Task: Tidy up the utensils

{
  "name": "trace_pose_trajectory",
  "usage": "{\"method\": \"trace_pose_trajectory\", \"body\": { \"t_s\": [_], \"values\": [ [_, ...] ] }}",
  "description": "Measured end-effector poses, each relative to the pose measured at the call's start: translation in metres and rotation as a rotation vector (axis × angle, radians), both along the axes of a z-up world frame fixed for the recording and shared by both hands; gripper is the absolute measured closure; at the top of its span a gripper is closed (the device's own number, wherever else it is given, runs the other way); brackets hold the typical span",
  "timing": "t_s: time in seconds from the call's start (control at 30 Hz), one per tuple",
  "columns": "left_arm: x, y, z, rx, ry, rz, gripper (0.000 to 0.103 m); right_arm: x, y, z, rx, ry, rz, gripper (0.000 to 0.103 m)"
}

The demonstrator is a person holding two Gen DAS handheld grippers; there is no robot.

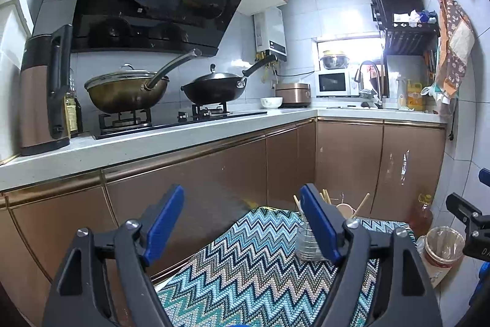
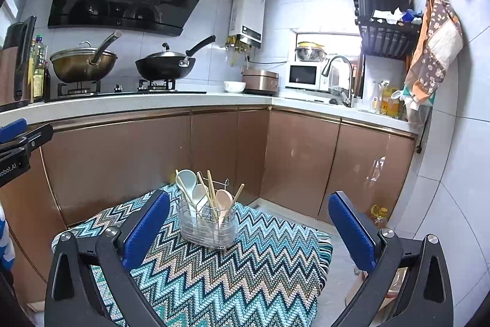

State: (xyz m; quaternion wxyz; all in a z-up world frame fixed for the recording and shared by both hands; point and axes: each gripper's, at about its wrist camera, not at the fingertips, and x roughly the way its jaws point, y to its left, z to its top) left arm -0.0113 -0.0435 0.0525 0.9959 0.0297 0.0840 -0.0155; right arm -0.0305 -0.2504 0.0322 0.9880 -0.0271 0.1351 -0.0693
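Over on the left, the left tongs hang with their blue-padded fingers spread wide and nothing between them, looking level across the zigzag-patterned teal and beige woven cloth that covers the low counter. In that left wrist view, the clear plastic utensil holder with a wire insert sits ahead and to the right, half hidden behind the right-hand blue pad.

Centre stage in the right wrist view, the same holder stands upright on the cloth, well back from both tongs. In it stand pale plastic and wooden spoons and thin wooden chopsticks, their long axes pointing up and leaning slightly outward. No loose utensil shows on the cloth, so my read is the sorting looks about finished.

On the right, the right tongs are also spread wide and empty, and the holder lies straight ahead between the lines of the two fingers. That makes the right hand the better placed of the two: any next reach would go straight forward, while the left would have to swing rightward.
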Motion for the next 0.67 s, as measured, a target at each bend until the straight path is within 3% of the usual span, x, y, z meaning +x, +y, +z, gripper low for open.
{"method": "trace_pose_trajectory", "body": {
  "t_s": [0.67],
  "values": [
    [-0.014,0.002,0.005,0.015,0.009,0.008,0.025,-0.013,-0.003,0.008,0.025,-0.026,-0.017,0.001]
  ]
}}
